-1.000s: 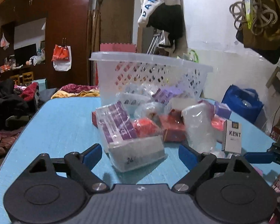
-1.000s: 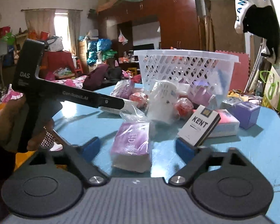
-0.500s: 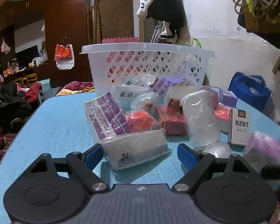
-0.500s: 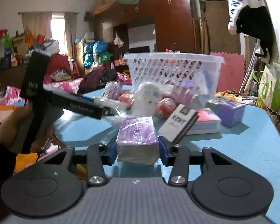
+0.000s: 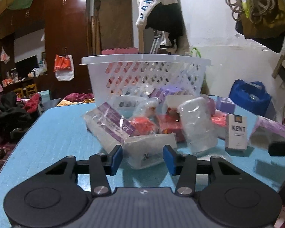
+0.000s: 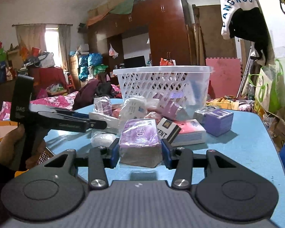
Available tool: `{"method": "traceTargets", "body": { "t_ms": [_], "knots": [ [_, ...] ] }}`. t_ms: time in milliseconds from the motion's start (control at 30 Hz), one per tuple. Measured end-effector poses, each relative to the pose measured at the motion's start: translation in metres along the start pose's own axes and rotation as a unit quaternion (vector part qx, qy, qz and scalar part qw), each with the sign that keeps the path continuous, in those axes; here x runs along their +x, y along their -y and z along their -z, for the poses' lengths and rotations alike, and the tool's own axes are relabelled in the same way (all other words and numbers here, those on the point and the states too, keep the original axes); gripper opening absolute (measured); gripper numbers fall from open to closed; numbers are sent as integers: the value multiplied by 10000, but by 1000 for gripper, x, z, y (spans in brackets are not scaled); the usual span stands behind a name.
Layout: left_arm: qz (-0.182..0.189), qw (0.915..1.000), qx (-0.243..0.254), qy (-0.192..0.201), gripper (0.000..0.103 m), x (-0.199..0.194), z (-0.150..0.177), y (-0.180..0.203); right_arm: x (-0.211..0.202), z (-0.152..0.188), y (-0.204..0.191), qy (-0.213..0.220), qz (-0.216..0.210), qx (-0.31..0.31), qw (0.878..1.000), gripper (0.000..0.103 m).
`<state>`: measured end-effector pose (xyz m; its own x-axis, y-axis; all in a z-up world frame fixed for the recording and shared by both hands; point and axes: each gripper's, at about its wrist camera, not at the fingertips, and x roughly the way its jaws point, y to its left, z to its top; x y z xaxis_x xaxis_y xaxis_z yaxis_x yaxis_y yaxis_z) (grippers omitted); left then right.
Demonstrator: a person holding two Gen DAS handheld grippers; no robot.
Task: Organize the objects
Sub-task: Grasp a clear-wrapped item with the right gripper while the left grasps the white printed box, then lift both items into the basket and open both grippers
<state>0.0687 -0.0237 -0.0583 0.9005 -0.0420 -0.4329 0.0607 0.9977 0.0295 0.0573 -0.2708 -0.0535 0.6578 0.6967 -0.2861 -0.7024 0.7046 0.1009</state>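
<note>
On the blue worktop [image 5: 53, 138], seen from my left wrist, my left claw [image 5: 142, 156] has just been closing around the clear-wrapped pack marked 24 [image 5: 150, 152]. The pack sits between the blue pads, the left pad touching its wrapper, but I cannot tell whether the right pad bites yet. I judge I should squeeze squarely on the pack's body, not the loose film, before lifting toward the white basket [image 5: 146, 76] behind the pile.

From my right wrist, my right claw [image 6: 138, 152] is clenched on the purple tissue pack [image 6: 139, 142], pads flat on both sides. The KENT box [image 6: 168, 129] leans just beside it, so I should lift straight up, then carry over the pile into the basket [image 6: 161, 81].
</note>
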Motion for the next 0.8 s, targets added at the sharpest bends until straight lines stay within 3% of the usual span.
{"method": "traceTargets", "body": {
  "t_ms": [133, 200, 267, 400, 433, 467, 600, 800],
  "knots": [
    [319, 9985, 444, -35, 52, -3, 9, 15, -1, 0, 1, 2, 18, 1, 10000, 49],
    [282, 9982, 529, 24, 63, -3, 11, 20, -1, -1, 2, 12, 16, -2, 10000, 49],
    [290, 9984, 486, 21, 76, 1, 9, 20, -1, -1, 3, 21, 13, -8, 10000, 49],
    [358, 9993, 135, -49, 76, 8, 6, 13, 1, 1, 5, -3, -14, 11, 10000, 49],
    [387, 9992, 111, -52, 69, 8, 6, 12, 1, 1, 5, -17, -20, 22, 10000, 49],
    [372, 9992, 143, -77, 51, 9, 7, 14, 2, 2, 5, -21, -22, 32, 10000, 49],
    [376, 9992, 145, 78, 47, 7, 10, 16, 3, 2, 3, -61, -1, -69, 10000, 48],
    [348, 9971, 79, 669, 44, -16, 6, 3, -4, -4, -3, -18, 55, -287, 9996, 47]
  ]
}}
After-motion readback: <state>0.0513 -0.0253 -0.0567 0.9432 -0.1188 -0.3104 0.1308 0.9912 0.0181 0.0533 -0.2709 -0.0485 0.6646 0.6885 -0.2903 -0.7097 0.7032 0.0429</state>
